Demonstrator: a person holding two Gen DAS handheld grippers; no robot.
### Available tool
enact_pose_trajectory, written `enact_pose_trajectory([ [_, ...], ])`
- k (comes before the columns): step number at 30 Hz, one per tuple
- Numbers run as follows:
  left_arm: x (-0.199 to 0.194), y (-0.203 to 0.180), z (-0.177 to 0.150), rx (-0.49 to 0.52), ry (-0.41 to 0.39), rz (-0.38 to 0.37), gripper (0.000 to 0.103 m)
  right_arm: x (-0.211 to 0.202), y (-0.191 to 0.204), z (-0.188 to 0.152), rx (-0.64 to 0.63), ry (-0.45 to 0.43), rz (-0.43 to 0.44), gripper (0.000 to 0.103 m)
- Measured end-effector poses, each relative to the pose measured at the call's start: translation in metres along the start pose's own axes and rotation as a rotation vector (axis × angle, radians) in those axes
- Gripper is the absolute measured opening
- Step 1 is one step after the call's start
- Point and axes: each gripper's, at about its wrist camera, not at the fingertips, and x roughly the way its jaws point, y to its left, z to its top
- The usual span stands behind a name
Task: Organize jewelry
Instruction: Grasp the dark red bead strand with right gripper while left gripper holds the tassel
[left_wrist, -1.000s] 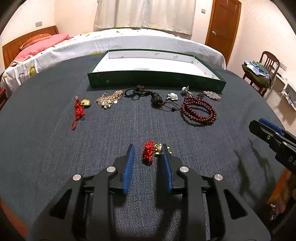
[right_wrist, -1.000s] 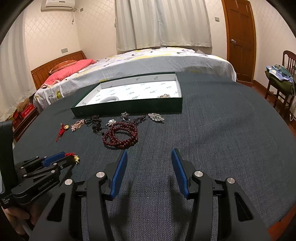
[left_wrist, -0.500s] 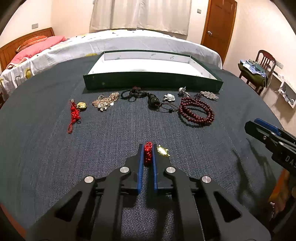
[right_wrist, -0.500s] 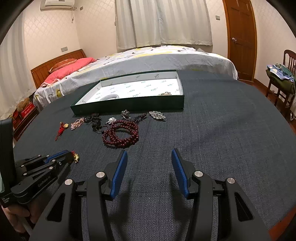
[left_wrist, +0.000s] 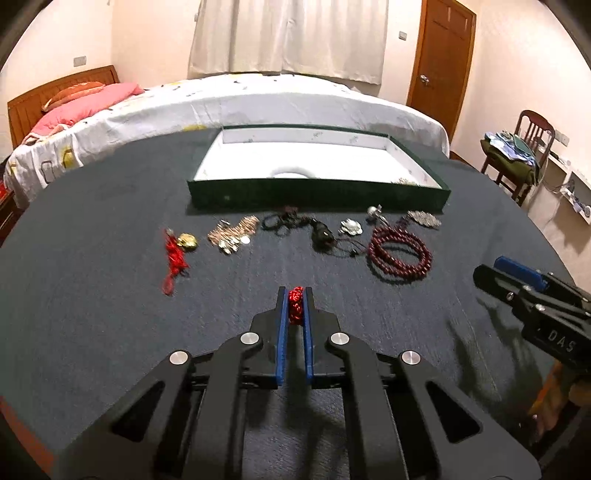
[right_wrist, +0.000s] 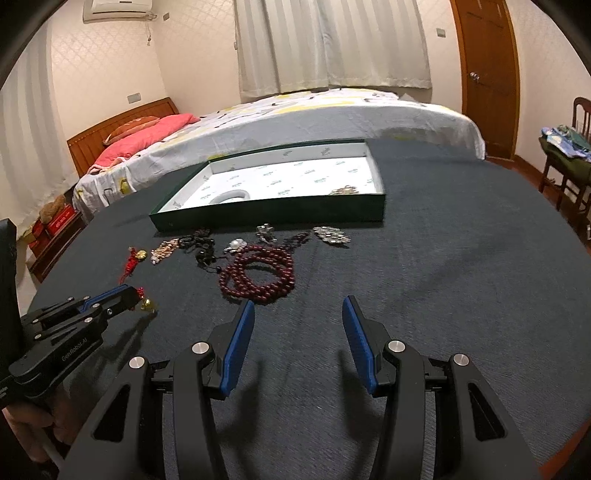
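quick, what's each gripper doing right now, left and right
Left gripper: shut on the red knotted charm, its gold bell hanging below.
Right gripper: open, holding nothing.

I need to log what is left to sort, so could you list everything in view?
red knotted charm: 1, red with gold bell, clamped in left tongs
second red charm: 1, red and gold, far left of row
gold chain cluster: 1, right of it
black cord necklace: 1, mid row
pearl brooch: 1, white
bead bracelet: 1, dark red, coiled
silver brooch: 1, row's right end
jewelry box: 1, green, white inside, behind row
left tongs: shut
right tongs: open, holding nothing
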Motion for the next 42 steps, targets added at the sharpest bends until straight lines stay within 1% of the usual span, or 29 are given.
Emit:
enact_pose_trajectory([
  [1, 0.000, 0.003, 0.002, -0.006, -0.003, 0.005, 0.008, 0.002, 0.002, 0.002, 0.001, 0.001, 0.005, 0.058],
  [2, 0.000, 0.006, 0.004, -0.013, -0.005, 0.009, 0.008, 0.004, 0.004, 0.004, 0.001, -0.001, 0.008, 0.063],
  [4, 0.000, 0.012, 0.006, -0.026, -0.007, 0.017, 0.008, 0.009, 0.011, 0.008, -0.013, 0.000, 0.016, 0.065],
  [8, 0.002, 0.026, 0.011, -0.055, -0.010, 0.038, 0.008, 0.027, 0.023, 0.017, -0.043, 0.033, 0.022, 0.068],
  [14, 0.006, 0.042, 0.016, -0.075, -0.014, 0.070, 0.008, 0.053, 0.034, 0.029, -0.068, 0.082, 0.011, 0.072],
  [21, 0.012, 0.052, 0.016, -0.093, -0.004, 0.092, 0.008, 0.075, 0.035, 0.036, -0.090, 0.128, -0.023, 0.072],
  [27, 0.012, 0.054, 0.016, -0.100, -0.006, 0.097, 0.008, 0.086, 0.036, 0.034, -0.099, 0.169, -0.034, 0.072],
  [33, 0.013, 0.056, 0.016, -0.101, -0.001, 0.102, 0.008, 0.086, 0.037, 0.033, -0.109, 0.172, -0.048, 0.072],
  [34, 0.013, 0.056, 0.016, -0.101, 0.000, 0.104, 0.008, 0.085, 0.037, 0.032, -0.112, 0.172, -0.051, 0.072],
  [36, 0.014, 0.057, 0.016, -0.101, 0.001, 0.106, 0.008, 0.084, 0.037, 0.032, -0.118, 0.169, -0.070, 0.065],
  [38, 0.014, 0.057, 0.015, -0.101, 0.003, 0.110, 0.008, 0.081, 0.036, 0.031, -0.125, 0.166, -0.076, 0.050],
  [39, 0.014, 0.057, 0.015, -0.102, 0.004, 0.112, 0.008, 0.080, 0.035, 0.031, -0.129, 0.165, -0.077, 0.047],
  [41, 0.015, 0.057, 0.015, -0.103, 0.005, 0.115, 0.008, 0.078, 0.033, 0.030, -0.132, 0.162, -0.079, 0.032],
  [42, 0.015, 0.058, 0.014, -0.103, 0.005, 0.116, 0.008, 0.077, 0.031, 0.029, -0.128, 0.161, -0.072, 0.028],
])
